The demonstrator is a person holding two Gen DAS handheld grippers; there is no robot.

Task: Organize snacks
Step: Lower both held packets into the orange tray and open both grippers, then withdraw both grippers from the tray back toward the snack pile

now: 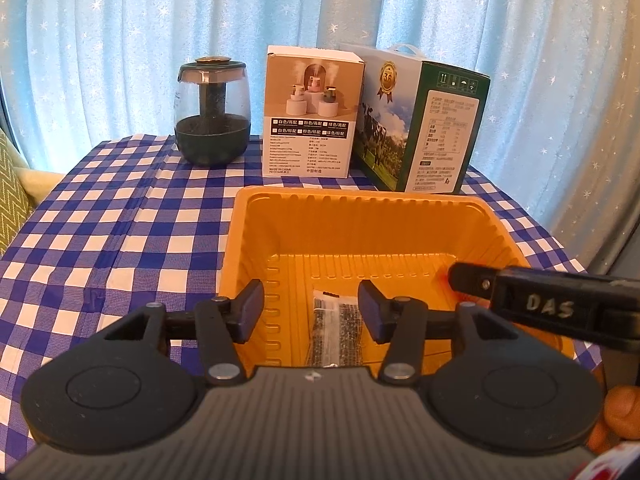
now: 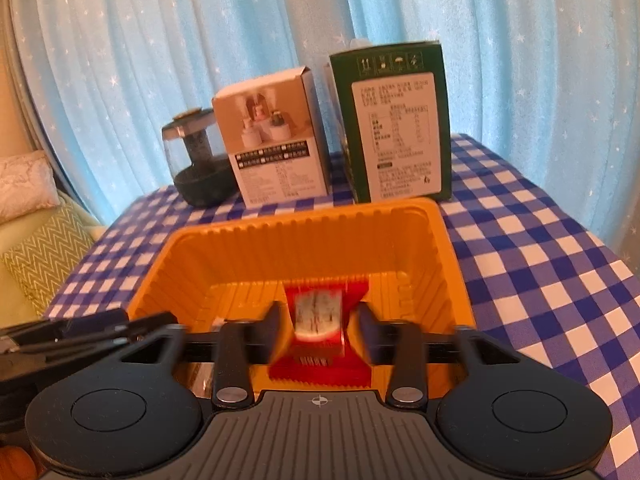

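An orange plastic tray (image 1: 240, 248) sits on the checked tablecloth; it also shows in the right wrist view (image 2: 452, 264). My left gripper (image 1: 311, 312) is open above the tray's near end, over a dark speckled snack packet (image 1: 336, 328) lying on the tray floor. My right gripper (image 2: 320, 328) is open inside the tray, with a red snack packet (image 2: 316, 320) between its fingers; the packet is blurred and the fingers stand apart from it. The right gripper's fingers (image 1: 472, 280) reach into the tray from the right in the left wrist view.
At the back of the table stand a dark glass humidifier (image 1: 212, 116), a white product box (image 1: 312, 116) and a green carton (image 1: 424, 124). A blue curtain hangs behind. A green cushion (image 2: 44, 256) lies off the table's left edge.
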